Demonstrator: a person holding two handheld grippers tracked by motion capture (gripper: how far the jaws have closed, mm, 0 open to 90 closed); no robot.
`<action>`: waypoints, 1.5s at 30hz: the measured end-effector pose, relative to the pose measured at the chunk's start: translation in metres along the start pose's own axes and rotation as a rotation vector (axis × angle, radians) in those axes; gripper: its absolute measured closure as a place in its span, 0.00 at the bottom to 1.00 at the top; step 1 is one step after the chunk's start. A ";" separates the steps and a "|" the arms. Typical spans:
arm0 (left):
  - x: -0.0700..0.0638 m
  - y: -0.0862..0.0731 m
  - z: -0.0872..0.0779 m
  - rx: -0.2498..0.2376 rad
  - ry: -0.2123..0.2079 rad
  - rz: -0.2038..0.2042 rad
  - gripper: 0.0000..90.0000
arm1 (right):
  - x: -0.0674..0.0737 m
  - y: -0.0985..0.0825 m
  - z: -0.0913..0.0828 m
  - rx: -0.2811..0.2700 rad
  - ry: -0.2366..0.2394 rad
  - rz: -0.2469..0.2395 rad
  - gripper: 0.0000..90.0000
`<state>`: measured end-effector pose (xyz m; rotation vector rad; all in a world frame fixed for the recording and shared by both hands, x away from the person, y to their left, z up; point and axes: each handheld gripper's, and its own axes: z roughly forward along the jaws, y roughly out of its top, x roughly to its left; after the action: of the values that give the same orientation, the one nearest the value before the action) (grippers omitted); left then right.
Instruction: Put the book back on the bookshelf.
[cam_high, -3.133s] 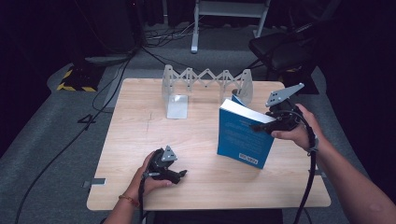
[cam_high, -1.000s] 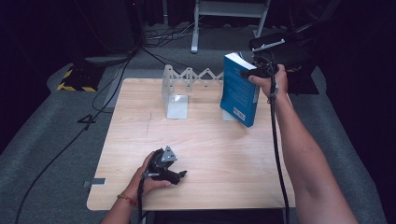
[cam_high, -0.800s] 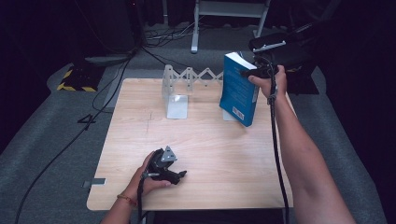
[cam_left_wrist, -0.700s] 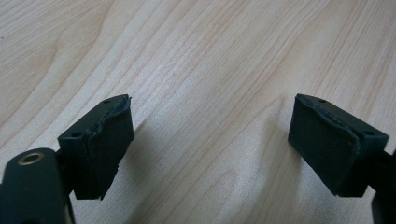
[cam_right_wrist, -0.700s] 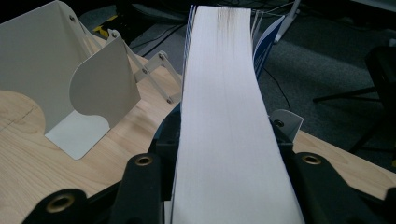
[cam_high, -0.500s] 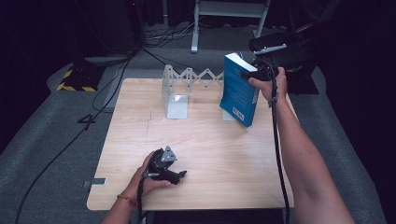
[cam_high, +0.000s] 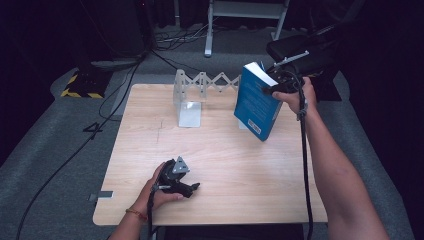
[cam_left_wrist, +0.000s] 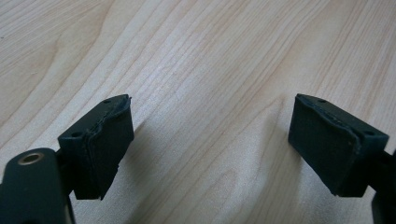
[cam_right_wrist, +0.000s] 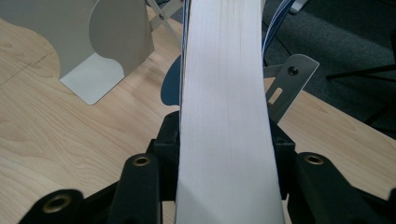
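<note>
Book (cam_high: 256, 102): blue cover with a white label, white page edges. Tabletop (cam_high: 215, 150): pale wood grain. Extending bookend rack (cam_high: 192, 95): light grey metal; both grippers' jaws black.

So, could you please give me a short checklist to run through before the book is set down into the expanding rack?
1. Right gripper shut on the blue book, pads on both covers: ok.
2. Book lined up with a slot of the expanding rack: not ok, it is tilted.
3. Which slot lies under the book: cannot tell.
4. Metal bookend standing upright, apart from the book: ok.
5. Left gripper open, nothing between its pads, resting on the table away from the rack: ok.
</note>
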<state>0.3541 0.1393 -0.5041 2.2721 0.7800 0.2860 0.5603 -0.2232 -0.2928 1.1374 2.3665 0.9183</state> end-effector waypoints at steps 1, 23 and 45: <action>0.000 0.000 0.000 0.000 0.000 0.000 0.16 | 0.000 0.000 0.000 0.005 0.003 0.003 0.66; 0.000 0.000 0.000 0.001 0.002 -0.002 0.16 | -0.008 0.019 0.010 0.066 0.014 0.004 0.67; -0.001 -0.001 -0.001 0.000 -0.002 0.000 0.16 | -0.002 0.014 0.017 -0.047 -0.042 0.001 0.66</action>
<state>0.3531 0.1395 -0.5041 2.2722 0.7791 0.2838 0.5787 -0.2111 -0.2958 1.1293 2.2991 0.9361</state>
